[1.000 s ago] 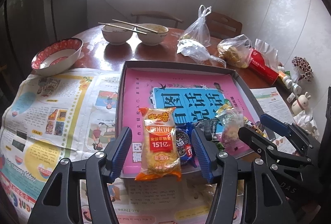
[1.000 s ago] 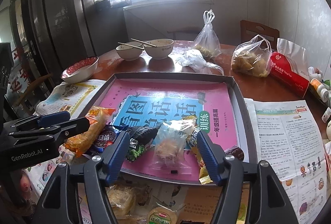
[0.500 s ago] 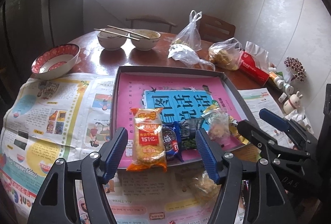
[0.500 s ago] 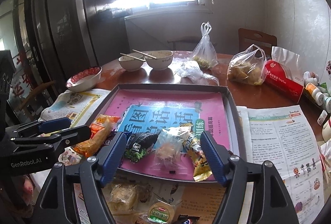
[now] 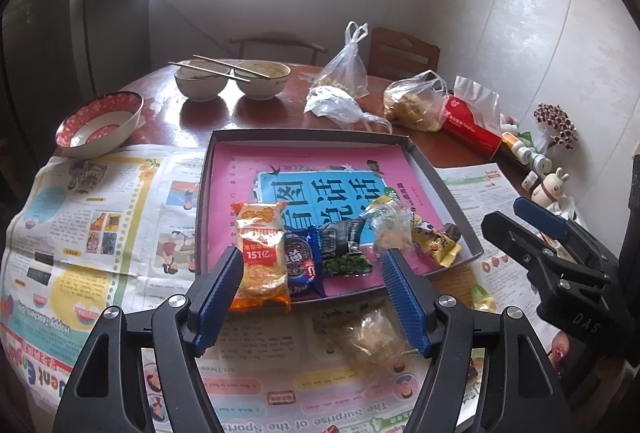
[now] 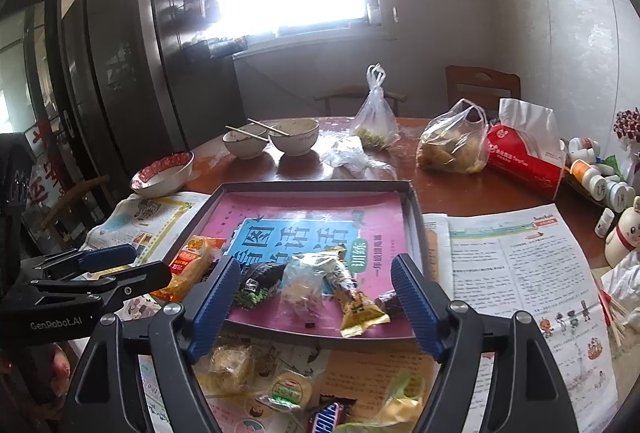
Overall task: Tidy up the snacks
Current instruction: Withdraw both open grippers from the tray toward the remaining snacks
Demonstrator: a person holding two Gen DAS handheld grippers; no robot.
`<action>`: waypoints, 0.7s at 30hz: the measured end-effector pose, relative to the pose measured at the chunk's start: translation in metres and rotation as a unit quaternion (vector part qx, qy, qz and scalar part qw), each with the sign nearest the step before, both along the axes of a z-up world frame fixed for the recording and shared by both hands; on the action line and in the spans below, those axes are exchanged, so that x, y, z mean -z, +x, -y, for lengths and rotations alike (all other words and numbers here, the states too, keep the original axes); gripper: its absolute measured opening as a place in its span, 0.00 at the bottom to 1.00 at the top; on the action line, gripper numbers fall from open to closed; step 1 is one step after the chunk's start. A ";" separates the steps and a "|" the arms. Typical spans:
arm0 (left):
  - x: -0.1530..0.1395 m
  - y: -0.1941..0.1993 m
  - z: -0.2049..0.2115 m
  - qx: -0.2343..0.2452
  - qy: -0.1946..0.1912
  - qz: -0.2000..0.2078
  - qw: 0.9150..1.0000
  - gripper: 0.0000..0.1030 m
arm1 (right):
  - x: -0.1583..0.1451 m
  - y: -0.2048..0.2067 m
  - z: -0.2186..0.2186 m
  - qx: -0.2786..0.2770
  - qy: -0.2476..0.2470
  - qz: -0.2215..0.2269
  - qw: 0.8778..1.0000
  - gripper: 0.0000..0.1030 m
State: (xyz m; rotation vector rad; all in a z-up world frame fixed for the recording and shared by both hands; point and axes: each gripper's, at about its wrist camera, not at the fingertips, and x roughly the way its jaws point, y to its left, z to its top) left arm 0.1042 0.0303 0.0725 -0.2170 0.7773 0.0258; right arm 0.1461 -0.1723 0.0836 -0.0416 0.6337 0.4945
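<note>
Newspapers (image 5: 100,233) cover the near part of a round brown table (image 5: 248,117), and a shallow grey tray (image 5: 428,169) lined with a pink and blue Chinese-titled sheet sits on them. Along the tray's near edge lie an orange cracker pack (image 5: 260,257) printed "151亿", overhanging the rim, a blue cookie pack (image 5: 302,261), a dark pea pack (image 5: 346,249), a clear bag (image 6: 300,285) and a yellow wrapper (image 6: 356,305). The far half of the tray is bare. In front of the tray, on the paper, lie a clear cake bag (image 6: 232,361), a round green-labelled snack (image 6: 290,389) and a Snickers bar (image 6: 330,415).

Left gripper (image 5: 312,297) is spread wide with nothing between its fingers, above the tray's near rim; its side reads "GenRobot.AI". Right gripper (image 6: 316,309) is likewise wide apart and holds nothing. A red tissue pack (image 6: 524,161), food bags (image 6: 452,149) and bowls (image 6: 296,137) crowd the far edge.
</note>
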 end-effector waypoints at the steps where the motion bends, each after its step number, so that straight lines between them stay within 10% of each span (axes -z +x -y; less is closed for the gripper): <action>1: -0.001 -0.001 0.001 0.001 0.000 0.000 1.000 0.71 | -0.001 -0.001 0.002 0.002 0.000 0.001 1.000 0.75; 21: -0.003 -0.014 0.017 0.018 0.005 -0.005 1.000 0.71 | -0.005 -0.015 0.033 0.025 0.003 0.000 1.000 0.77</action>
